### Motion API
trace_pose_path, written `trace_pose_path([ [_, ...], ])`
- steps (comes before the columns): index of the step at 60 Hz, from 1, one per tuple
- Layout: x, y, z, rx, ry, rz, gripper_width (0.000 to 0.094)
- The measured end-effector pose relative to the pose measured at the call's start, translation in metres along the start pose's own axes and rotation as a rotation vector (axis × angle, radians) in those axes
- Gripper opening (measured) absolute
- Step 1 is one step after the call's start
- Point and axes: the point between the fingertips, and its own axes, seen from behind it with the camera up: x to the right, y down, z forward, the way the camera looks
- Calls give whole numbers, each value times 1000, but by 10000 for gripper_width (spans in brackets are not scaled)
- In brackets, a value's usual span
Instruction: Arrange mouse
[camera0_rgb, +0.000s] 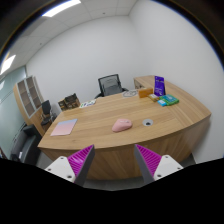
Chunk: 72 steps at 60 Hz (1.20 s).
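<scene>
Jaws apart, gripper (108, 160) level – mouse (122, 125) ahead, on desk (95, 128)

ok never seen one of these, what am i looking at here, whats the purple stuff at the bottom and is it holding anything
This is one picture from a wide-angle camera that rides on a hand-held gripper, a two-finger tool a person carries; there is no robot arm. The purple shapes are pads on the inner faces of its two fingers, seen from just behind.

The fingers are open and hold nothing. They are in the air, short of a wooden desk in an office.

On the desk lie a pink mouse near the middle, a pink mat to its left, and a purple box on something green at the far right end. A black chair stands behind the desk.
</scene>
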Motion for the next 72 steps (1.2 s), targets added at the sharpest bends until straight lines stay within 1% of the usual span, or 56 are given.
trace_pose_path([
  [5,-21,3,26,13,40,-12,834],
  [10,-38,5,49,45,73,-34,835],
  [19,-64,21,93,30,73,-10,831],
  [25,-72,23,122,29,71,6,832],
  [32,-62,20,161,35,88,38,832],
  [38,-47,13,202,38,81,71,830],
  [48,-11,18,265,-39,72,25,829],
  [54,9,8,291,-41,63,59,828],
  [59,19,3,309,-63,42,78,828],
  [72,32,-12,336,-83,6,58,829],
])
